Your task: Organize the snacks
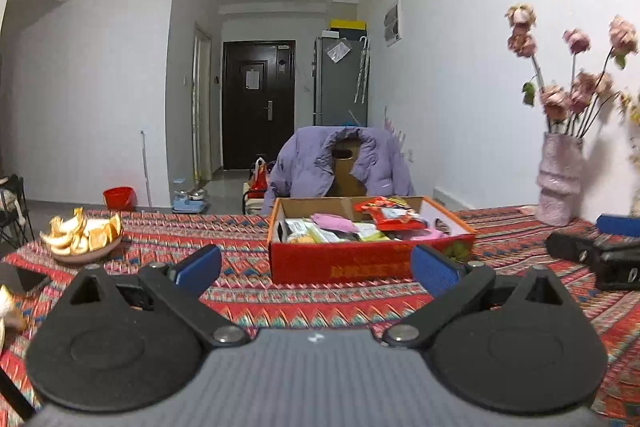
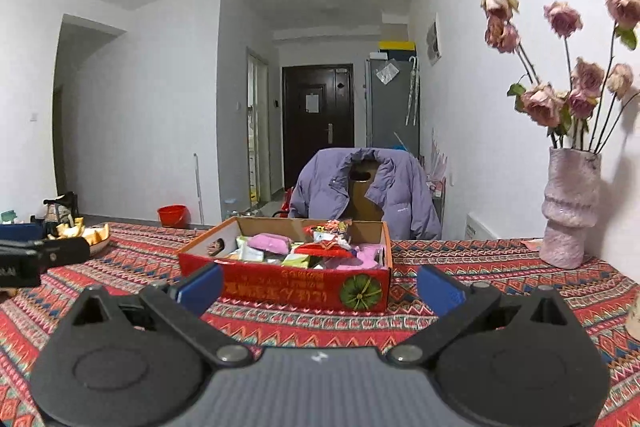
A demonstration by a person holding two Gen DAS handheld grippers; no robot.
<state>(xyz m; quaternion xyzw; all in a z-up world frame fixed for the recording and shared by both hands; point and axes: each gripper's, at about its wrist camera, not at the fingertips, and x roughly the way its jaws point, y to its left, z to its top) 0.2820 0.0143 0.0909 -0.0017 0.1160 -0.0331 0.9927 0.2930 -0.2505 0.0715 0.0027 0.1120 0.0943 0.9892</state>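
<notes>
Red cardboard box (image 1: 360, 259) sits on the table (image 1: 248, 295) near its middle, top open, packed with snack packets: a red packet (image 1: 390, 213) on top toward the far right corner, a pink packet (image 1: 334, 223) beside it, pale green and white wrappers under them. Box front wall carries a green round print at its right end in the right wrist view.

Left gripper (image 1: 316, 267) low over the near edge, both blue pads spread wide, nothing between them. Right gripper (image 2: 320, 285) likewise wide open and empty, near edge, facing the box front.

Table covered in a red patterned cloth. Plate of orange peel (image 1: 84, 233) by the far left edge. Pink vase (image 2: 570, 207) with 1 bunch of dried roses at the far right corner. Chair draped with a purple jacket (image 1: 340, 163) behind the far edge.
</notes>
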